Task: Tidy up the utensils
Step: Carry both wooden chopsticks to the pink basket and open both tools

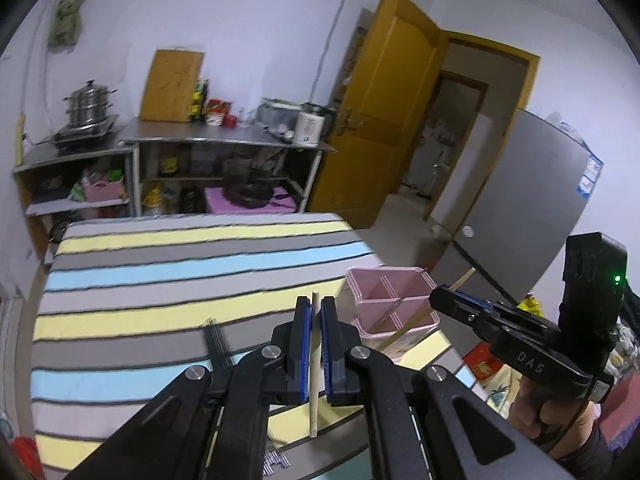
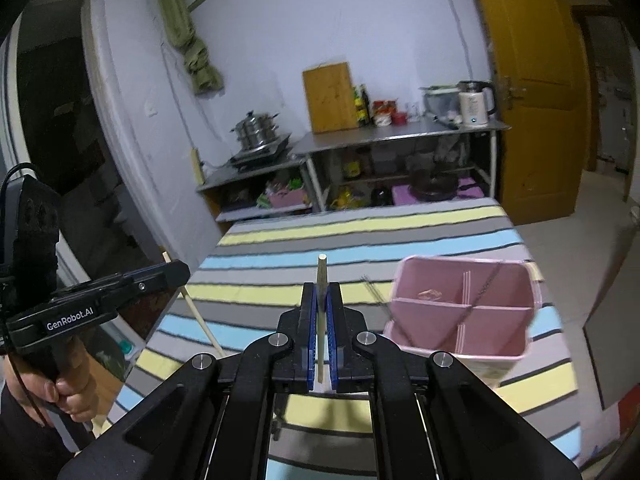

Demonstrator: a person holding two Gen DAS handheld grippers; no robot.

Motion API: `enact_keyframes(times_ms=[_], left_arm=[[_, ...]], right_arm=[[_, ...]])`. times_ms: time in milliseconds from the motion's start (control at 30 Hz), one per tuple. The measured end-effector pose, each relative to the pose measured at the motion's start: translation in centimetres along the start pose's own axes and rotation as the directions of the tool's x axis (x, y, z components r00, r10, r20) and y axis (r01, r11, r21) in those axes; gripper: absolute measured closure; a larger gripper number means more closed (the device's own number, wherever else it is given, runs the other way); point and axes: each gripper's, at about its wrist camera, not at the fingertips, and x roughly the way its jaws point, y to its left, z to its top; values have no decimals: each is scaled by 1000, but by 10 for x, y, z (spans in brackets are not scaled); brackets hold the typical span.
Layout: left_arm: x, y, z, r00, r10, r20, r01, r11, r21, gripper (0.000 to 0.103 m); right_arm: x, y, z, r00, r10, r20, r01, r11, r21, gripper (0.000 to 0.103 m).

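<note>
1. Left gripper (image 1: pixel 315 308): black body, blue pads; clenched on a pale wooden chopstick (image 1: pixel 315 360) that stands between the pads, its tip just above them and its butt hanging below. In the right wrist view the same gripper (image 2: pixel 176 270) bears white lettering "GenRobot.AI" on its side, with a hand (image 2: pixel 70 388) wrapped round the grip.
2. Right gripper (image 2: pixel 322 292): same make; clamped on a second chopstick (image 2: pixel 321 320), tip poking up past the pads. In the left wrist view this gripper (image 1: pixel 440 294) shows the letters "DAS" on its side and a green lamp lit on the housing above; its chopstick (image 1: pixel 412 322) slants across the caddy.
3. Caddy (image 2: pixel 520 308): pink plastic box split into four compartments, sitting on the striped cloth, right of the right gripper and just beside it. A thin dark item (image 2: pixel 486 286) leans in its far compartment; what it is cannot be told.
4. Cloth (image 1: pixel 160 280): yellow, blue and grey stripes, covering the table under the caddy.
5. Dark rods (image 1: pixel 214 340): a small bundle lying on the cloth, left of the caddy, near the left gripper.
6. Fridge (image 1: pixel 540 200): grey, beyond the caddy; blue stickers on it, text too small to read.
</note>
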Motion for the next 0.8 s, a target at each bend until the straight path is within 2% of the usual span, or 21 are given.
enact_keyframes(times_ms=[233,400,533,800], left_arm=[[15,-44,35,995,-82,53,80,996,39,98],[37,-58,58,991,-98,89,95,995,39,98],[62,-60,67,991,-93,98,90,995,34,98],[104,-52,62,993,-76,89,75,997,14,98]], right_arm=[[-34,-39,20,993,-77,91,71,995,65,98],[-43,-60,33,984,-113,137,100,990,100,98],[-38,-72,34,982,-134,135,120,986,113,98],[-14,-91,23,986,-144,82,132,982,137,98]])
